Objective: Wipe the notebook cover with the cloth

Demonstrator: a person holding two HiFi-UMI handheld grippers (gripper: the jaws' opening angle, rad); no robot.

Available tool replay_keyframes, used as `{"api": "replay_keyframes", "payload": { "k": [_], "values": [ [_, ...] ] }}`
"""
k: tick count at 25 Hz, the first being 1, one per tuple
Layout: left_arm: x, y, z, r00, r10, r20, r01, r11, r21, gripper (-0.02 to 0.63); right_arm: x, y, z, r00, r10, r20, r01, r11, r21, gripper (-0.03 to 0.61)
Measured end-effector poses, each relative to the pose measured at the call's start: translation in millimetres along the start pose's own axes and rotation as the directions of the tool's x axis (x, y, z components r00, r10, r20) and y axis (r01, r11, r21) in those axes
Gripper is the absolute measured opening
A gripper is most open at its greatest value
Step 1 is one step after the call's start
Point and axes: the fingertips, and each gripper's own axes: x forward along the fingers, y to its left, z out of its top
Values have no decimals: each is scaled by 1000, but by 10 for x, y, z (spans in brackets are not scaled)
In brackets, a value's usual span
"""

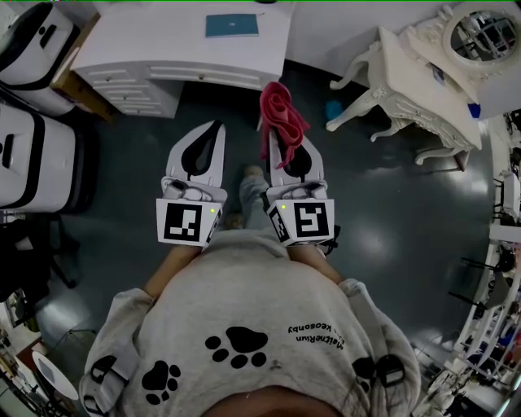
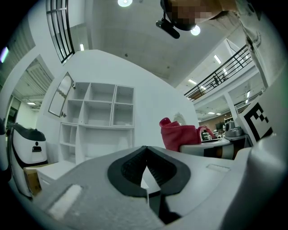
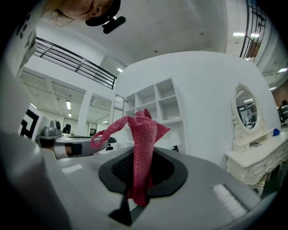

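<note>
Two grippers held side by side — right gripper (image 1: 275, 137) pinches the red cloth (image 1: 282, 110), evidently ready for wiping, left gripper (image 1: 216, 127) closed on nothing — notebook (image 1: 232, 25) well ahead of both.

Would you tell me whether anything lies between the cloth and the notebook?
Nothing visible does. The cloth, held in the right hand-held gripper, is separated from the notebook only by dark floor and the white desk's bare top.

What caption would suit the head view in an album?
Person facing a white desk with a teal notebook: right gripper shut on a pink cloth, left gripper shut and empty.
</note>
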Motion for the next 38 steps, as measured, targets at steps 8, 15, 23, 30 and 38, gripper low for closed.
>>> {"api": "replay_keyframes", "payload": {
  "k": [8, 15, 23, 30, 38],
  "values": [
    [368, 226, -34, 1000, 24, 12, -24, 1000, -7, 2, 449, -188, -2, 1000, 26, 10, -26, 1000, -2, 48],
    [941, 431, -82, 998, 60, 26, -60, 998, -2, 2, 1052, -519, -16, 997, 79, 7, -79, 997, -9, 48],
    [1550, 685, -147, 991, 132, 10, -132, 991, 0, 2, 1731, -904, 7, 988, 153, 11, -153, 988, -7, 46],
    [1927, 767, -164, 982, 190, 10, -190, 982, 4, 2, 2092, -1170, -27, 974, 225, 4, -225, 974, 7, 46],
    [2042, 856, -200, 972, 235, -1, -235, 972, 17, 2, 2276, -1268, -107, 963, 269, -1, -269, 963, 20, 46]
  ]
}}
